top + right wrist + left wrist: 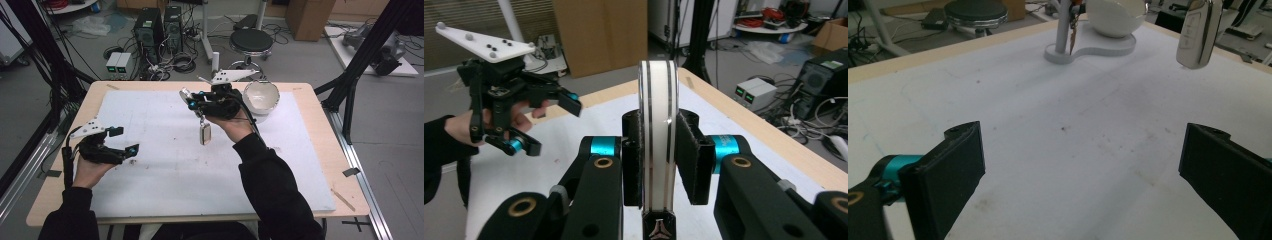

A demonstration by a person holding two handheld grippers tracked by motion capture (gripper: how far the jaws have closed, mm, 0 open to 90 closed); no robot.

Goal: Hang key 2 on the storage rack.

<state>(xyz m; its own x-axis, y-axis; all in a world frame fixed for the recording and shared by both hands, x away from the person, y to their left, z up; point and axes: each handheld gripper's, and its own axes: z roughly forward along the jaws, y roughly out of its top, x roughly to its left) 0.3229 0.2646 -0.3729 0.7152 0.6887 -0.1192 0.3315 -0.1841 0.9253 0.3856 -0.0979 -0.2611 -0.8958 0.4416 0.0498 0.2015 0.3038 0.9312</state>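
Note:
A silver-and-white key fob (205, 133) hangs above the middle of the white mat, with my right gripper (199, 111) shut on it. In the right gripper view the fob (657, 100) stands edge-on, clamped between the two black pads of that gripper (657, 155). My left gripper (127, 140) rests low at the mat's left side, jaws wide apart and nothing between them. The left gripper view shows its open jaws (1083, 165) over bare mat, and the fob (1198, 32) hanging at the upper right. The right gripper view also shows the left gripper (554, 126), open.
A white bowl (260, 97) sits at the back right of the mat on a flat white base (1093, 47). A thin post (1063, 27) rises from that base with small keys hanging on it. A stool (251, 41), computers and cables lie on the floor beyond the table.

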